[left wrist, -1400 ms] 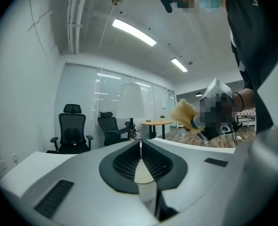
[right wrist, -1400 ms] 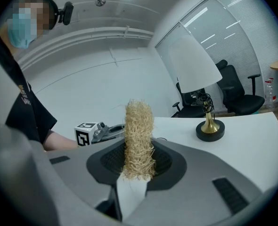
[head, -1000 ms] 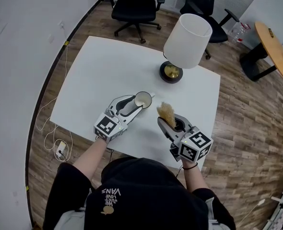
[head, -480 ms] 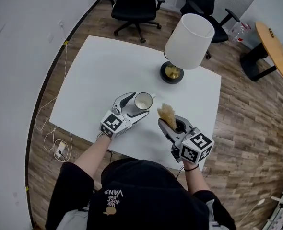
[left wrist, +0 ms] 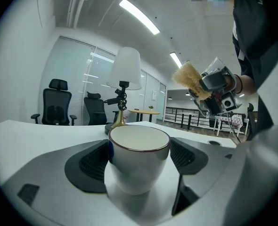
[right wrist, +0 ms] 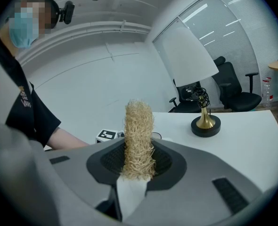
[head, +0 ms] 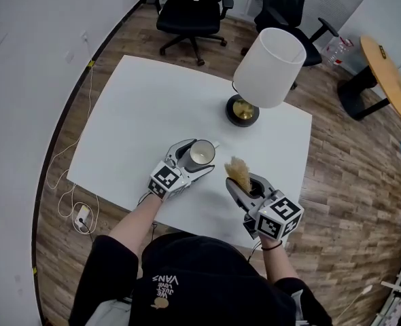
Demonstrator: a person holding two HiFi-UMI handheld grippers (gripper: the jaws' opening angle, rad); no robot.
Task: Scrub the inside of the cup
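A white cup (head: pixel 201 153) with a thin dark rim stands upright on the white table (head: pixel 139 107), near its front edge. My left gripper (head: pixel 199 157) lies around it; its jaws have just been opening and now stand wide, the cup (left wrist: pixel 139 159) between the pads without being pressed. To its right, my right gripper (head: pixel 245 182) is shut on a tan fibrous scrubber (head: pixel 238 170), held above the table. In the right gripper view the scrubber (right wrist: pixel 139 135) sticks up from between the jaws. The cup's inside looks empty.
A table lamp with a white shade (head: pixel 268 66) and brass base (head: pixel 242 109) stands behind the cup. Two black office chairs (head: pixel 194 5) are beyond the table's far edge. A round wooden table (head: pixel 387 70) is at the right. Cables (head: pixel 68 175) lie on the floor at left.
The left gripper came down with the cup and its jaws spread apart, so the cup now stands upright on the table between them. The right gripper with the scrubber barely moved.
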